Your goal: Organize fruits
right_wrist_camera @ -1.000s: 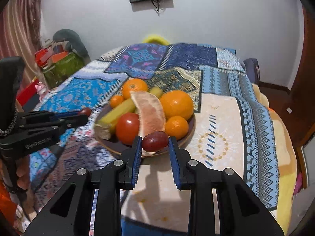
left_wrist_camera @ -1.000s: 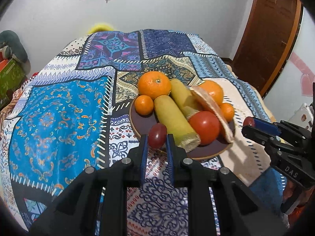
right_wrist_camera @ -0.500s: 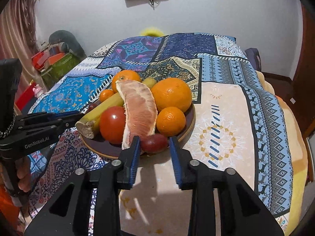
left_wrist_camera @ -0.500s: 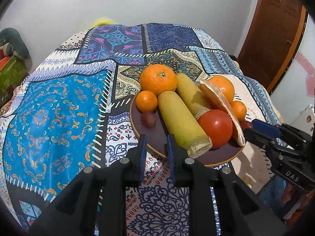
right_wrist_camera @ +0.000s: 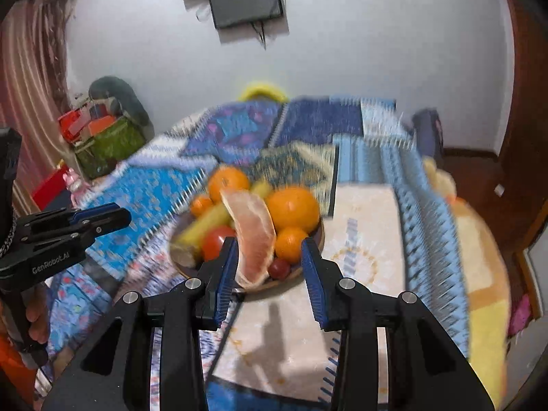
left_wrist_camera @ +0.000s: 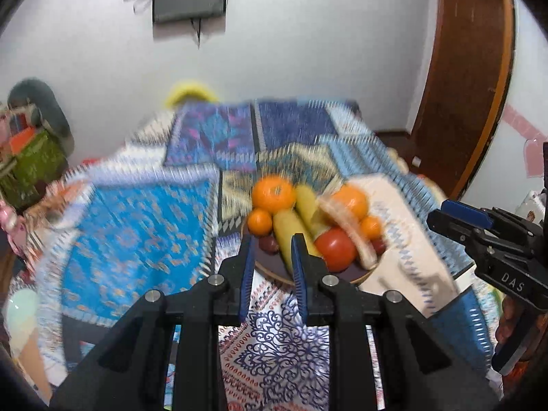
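Brown plate (right_wrist_camera: 318, 236) on the bed (right_wrist_camera: 363, 212) is being crowded with fruits (right_wrist_camera: 291, 209); a grape (right_wrist_camera: 279, 268) near its rim is risking rolling off. Left gripper (left_wrist_camera: 272, 257) jaws clenched empty, right gripper (right_wrist_camera: 270, 263) jaws released, empty.

White letters "DAS" are printed on the black body of the right gripper (left_wrist_camera: 459, 217), at the right edge of the left wrist view. Pale lettering "GenRobot.AI" runs along the black body of the left gripper (right_wrist_camera: 102, 215), at the left edge of the right wrist view.
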The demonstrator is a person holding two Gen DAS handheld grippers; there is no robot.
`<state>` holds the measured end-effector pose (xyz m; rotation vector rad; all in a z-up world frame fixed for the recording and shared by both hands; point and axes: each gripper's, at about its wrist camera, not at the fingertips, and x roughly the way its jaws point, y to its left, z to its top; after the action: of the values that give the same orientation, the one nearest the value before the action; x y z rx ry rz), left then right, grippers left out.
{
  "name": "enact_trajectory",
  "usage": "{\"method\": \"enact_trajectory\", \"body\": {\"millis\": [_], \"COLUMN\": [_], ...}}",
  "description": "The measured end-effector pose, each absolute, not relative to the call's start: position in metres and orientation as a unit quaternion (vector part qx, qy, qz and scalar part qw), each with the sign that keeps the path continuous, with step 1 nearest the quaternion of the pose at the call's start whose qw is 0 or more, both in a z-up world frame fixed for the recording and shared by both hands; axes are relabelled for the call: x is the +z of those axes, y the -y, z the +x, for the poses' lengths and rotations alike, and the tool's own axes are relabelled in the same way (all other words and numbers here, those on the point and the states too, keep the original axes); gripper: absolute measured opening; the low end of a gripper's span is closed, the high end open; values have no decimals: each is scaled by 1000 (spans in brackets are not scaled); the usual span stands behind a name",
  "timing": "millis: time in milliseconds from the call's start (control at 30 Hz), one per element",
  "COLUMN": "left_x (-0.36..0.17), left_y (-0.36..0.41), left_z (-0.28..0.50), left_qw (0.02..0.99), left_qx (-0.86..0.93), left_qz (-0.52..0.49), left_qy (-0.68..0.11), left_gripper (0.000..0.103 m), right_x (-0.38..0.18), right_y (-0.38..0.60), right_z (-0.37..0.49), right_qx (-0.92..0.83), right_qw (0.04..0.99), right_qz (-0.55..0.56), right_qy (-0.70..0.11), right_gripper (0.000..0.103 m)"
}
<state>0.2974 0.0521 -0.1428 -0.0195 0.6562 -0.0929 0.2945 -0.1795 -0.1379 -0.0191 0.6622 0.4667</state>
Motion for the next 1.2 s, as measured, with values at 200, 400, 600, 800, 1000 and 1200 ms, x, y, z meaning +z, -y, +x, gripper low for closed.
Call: {"method": "enact_trajectory", "body": {"millis": [200,400,600,800,1000,1200], "left_x": [-72,-19,12,28,29,25], "left_y": [-46,-41,-36,-27,-21,-19], "left_z": [231,161,106,74,62,53], "left_qw": [972,987,995,998,998,998], "left_qx": [-43,-48,-37,-20,-14,-11], "left_qz": [-2,-19,-27,-18,-20,-25], "left_qy": [-231,-151,-89,-57,-50,-52], "left_gripper": [21,27,47,65,87,97], "right_x": [-67,-5,27,40,36,34], "right_y": [185,192,196,202,201,204], "right_z": [245,184,132,98,96,82], "right_qx": [230,251,261,250,239,228], "right_qw": [943,954,960,967,970,973], "right_qz": [-5,4,5,12,5,6], "right_qy": [-241,-165,-104,-56,-48,-41], "right_gripper": [35,35,40,70,86,101]}}
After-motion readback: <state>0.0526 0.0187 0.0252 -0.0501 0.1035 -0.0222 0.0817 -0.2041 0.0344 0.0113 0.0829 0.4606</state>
